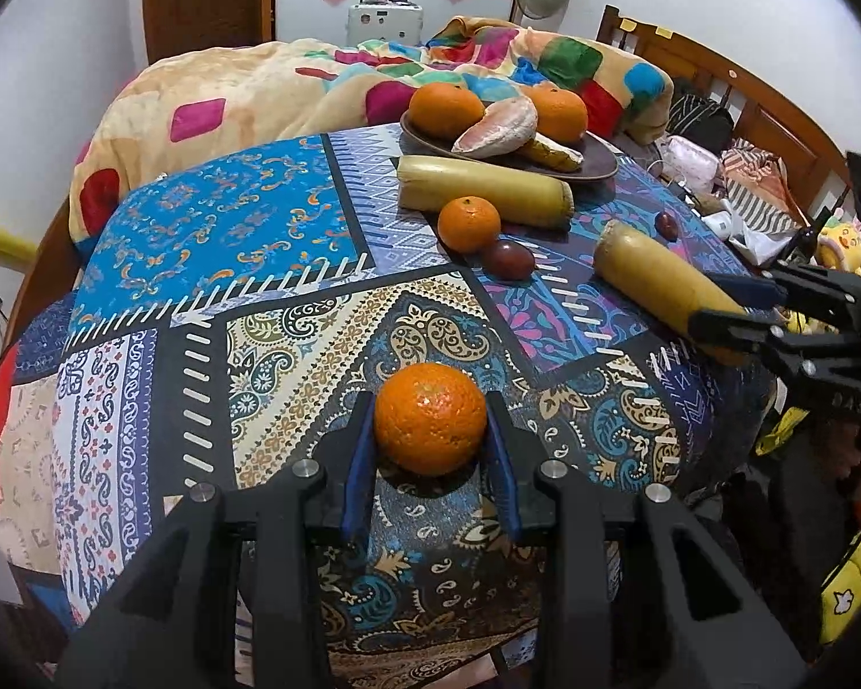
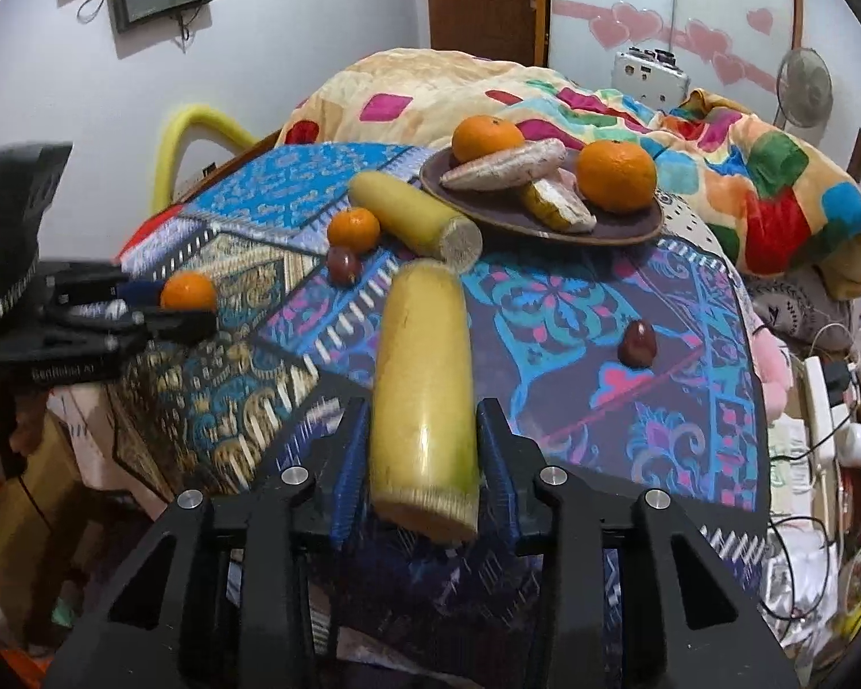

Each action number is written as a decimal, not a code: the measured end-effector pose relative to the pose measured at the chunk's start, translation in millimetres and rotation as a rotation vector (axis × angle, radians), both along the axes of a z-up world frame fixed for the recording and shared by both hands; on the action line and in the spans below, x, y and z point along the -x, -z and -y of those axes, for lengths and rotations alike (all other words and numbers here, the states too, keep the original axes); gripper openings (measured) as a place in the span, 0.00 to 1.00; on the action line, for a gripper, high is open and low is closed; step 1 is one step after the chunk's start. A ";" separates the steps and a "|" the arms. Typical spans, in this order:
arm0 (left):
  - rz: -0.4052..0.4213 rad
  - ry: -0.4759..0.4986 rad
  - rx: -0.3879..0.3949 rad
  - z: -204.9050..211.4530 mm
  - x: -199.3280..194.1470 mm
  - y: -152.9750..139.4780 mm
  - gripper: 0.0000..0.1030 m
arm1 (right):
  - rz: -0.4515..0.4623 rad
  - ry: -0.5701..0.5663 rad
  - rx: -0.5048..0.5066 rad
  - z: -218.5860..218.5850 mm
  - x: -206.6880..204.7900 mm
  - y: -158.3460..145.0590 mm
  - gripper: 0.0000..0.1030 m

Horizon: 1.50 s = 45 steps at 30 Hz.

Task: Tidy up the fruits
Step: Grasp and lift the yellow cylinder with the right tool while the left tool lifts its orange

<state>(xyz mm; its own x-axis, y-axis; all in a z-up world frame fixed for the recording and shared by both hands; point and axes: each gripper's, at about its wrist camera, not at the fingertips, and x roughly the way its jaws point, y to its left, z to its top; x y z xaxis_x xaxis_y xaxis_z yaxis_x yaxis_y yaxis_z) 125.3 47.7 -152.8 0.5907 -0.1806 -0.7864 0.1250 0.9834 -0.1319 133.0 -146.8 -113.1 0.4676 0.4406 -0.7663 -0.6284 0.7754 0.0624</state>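
My left gripper is shut on an orange that rests on the patterned cloth; it also shows in the right wrist view. My right gripper is shut on a long yellow fruit, also seen in the left wrist view. A brown plate at the far side holds two oranges, a pomelo wedge and a peeled piece. A second yellow fruit, a small orange and two dark red fruits lie on the cloth before the plate.
The cloth-covered table drops off at its left, right and near edges. A heaped colourful blanket lies behind the plate. Clutter, cables and a bed frame stand to the right.
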 end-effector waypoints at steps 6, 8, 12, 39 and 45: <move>0.013 0.011 -0.016 2.6 -0.7 1.1 0.35 | -0.014 -0.010 0.001 -13.9 -18.9 5.8 0.35; 0.015 0.012 -0.022 3.9 -2.2 1.2 0.35 | -0.025 -0.013 0.000 -15.9 -21.4 8.8 0.35; 0.012 0.004 -0.016 3.8 -5.5 -0.1 0.35 | -0.026 -0.021 -0.001 -19.3 -24.9 12.6 0.35; 0.173 -0.023 0.022 24.3 -42.9 -69.7 0.35 | 0.187 0.127 -0.160 36.2 -24.4 -66.8 0.34; 0.194 -0.024 0.014 28.3 -64.8 -78.2 0.35 | 0.241 0.157 -0.172 40.1 -40.4 -81.0 0.34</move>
